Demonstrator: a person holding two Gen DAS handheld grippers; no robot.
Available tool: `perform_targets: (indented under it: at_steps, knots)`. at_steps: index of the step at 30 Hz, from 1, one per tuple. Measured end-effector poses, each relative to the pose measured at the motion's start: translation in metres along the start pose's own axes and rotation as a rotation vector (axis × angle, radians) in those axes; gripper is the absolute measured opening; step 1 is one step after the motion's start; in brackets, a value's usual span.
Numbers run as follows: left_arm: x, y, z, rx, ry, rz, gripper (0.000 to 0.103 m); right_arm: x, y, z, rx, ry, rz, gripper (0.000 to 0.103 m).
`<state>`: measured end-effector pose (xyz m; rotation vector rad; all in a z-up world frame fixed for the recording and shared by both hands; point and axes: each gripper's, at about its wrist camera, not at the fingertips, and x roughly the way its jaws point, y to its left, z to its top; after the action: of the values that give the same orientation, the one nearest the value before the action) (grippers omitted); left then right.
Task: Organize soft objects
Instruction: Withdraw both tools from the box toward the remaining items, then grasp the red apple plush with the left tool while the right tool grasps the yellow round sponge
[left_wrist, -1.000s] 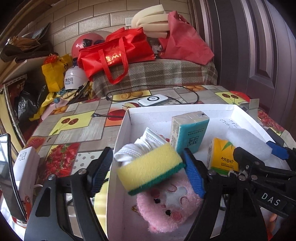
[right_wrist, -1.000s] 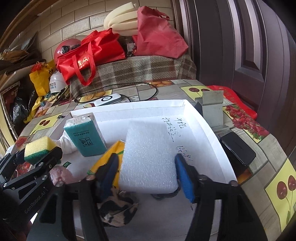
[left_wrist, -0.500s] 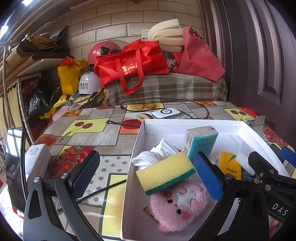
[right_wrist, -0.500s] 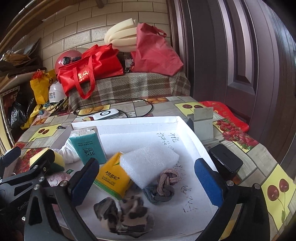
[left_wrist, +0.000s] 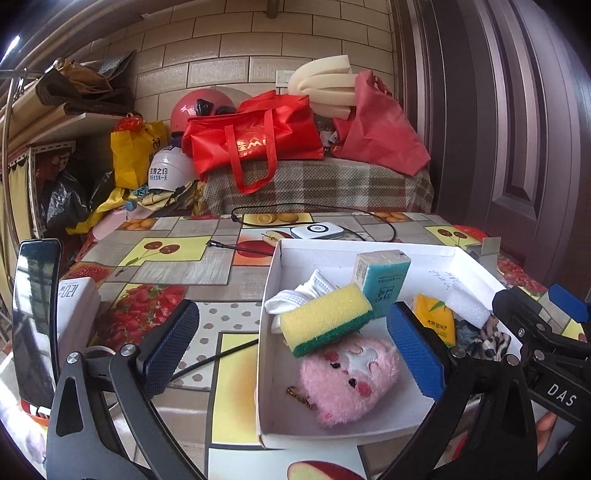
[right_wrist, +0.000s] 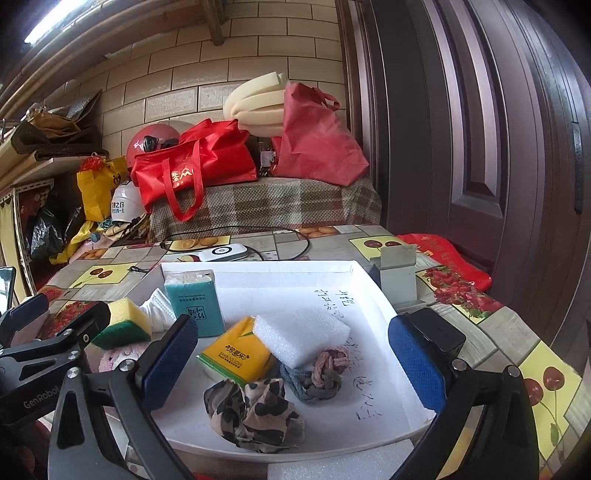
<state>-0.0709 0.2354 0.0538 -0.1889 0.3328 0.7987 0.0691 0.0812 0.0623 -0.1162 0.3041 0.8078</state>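
A white box (left_wrist: 266, 373) (right_wrist: 376, 291) on the table holds soft things. In the left wrist view a yellow-green sponge (left_wrist: 325, 319) rests on a pink plush (left_wrist: 349, 380) and a white mask (left_wrist: 299, 299), beside a teal tissue pack (left_wrist: 382, 282). In the right wrist view a white foam block (right_wrist: 301, 336) lies on a yellow tissue pack (right_wrist: 236, 354), next to knotted hair ties (right_wrist: 321, 376) and a camouflage cloth (right_wrist: 255, 417). My left gripper (left_wrist: 291, 347) is open and empty above the box's left wall. My right gripper (right_wrist: 291, 362) is open and empty above the box.
A white power bank (left_wrist: 316, 232) with a black cable lies behind the box. A phone (left_wrist: 35, 317) and a white box (left_wrist: 75, 314) stand at the left edge. A black case (right_wrist: 437, 330) and a grey holder (right_wrist: 397, 275) sit right of the box. Red bags (left_wrist: 255, 144) are piled behind.
Both grippers opened and drew back. The left let go of the sponge, now on the plush. The right let go of the foam block, now on the yellow tissue pack.
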Motion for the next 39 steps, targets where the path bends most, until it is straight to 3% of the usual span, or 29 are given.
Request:
perform_targets:
  at_steps: [6, 10, 16, 23, 30, 31, 33, 35, 36, 37, 38, 39]
  knots:
    - [-0.035, -0.006, -0.014, 0.073, -0.016, -0.089, 0.103, -0.021, -0.013, -0.008, -0.007, 0.003, 0.022, 0.103]
    - [-0.056, -0.017, -0.023, 0.137, -0.007, -0.220, 0.103, -0.037, -0.034, -0.015, 0.005, 0.032, 0.021, 0.103]
    - [-0.057, -0.047, -0.032, 0.249, 0.110, -0.399, 0.102, -0.057, -0.077, -0.027, 0.013, 0.108, -0.035, 0.103]
    - [-0.048, -0.081, -0.040, 0.358, 0.206, -0.481, 0.102, -0.058, -0.107, -0.043, 0.009, 0.281, 0.002, 0.103]
    - [-0.050, -0.105, -0.047, 0.443, 0.222, -0.494, 0.102, -0.044, -0.101, -0.042, 0.022, 0.307, 0.054, 0.102]
    - [-0.051, -0.108, -0.048, 0.457, 0.221, -0.493, 0.102, -0.042, -0.101, -0.042, 0.029, 0.302, 0.060, 0.100]
    - [-0.050, -0.110, -0.050, 0.474, 0.228, -0.493, 0.102, -0.039, -0.100, -0.041, 0.037, 0.311, 0.072, 0.086]
    - [-0.047, -0.112, -0.051, 0.480, 0.255, -0.505, 0.101, -0.036, -0.100, -0.042, 0.039, 0.326, 0.092, 0.065]
    - [-0.045, -0.112, -0.052, 0.481, 0.271, -0.514, 0.099, -0.036, -0.101, -0.042, 0.043, 0.325, 0.103, 0.063]
    - [-0.042, -0.114, -0.052, 0.482, 0.287, -0.520, 0.090, -0.037, -0.102, -0.042, 0.045, 0.323, 0.114, 0.056]
    - [-0.040, -0.115, -0.053, 0.485, 0.300, -0.520, 0.070, -0.037, -0.101, -0.041, 0.044, 0.320, 0.126, 0.043]
    - [-0.039, -0.116, -0.054, 0.489, 0.309, -0.511, 0.062, -0.038, -0.100, -0.041, 0.039, 0.316, 0.138, 0.034]
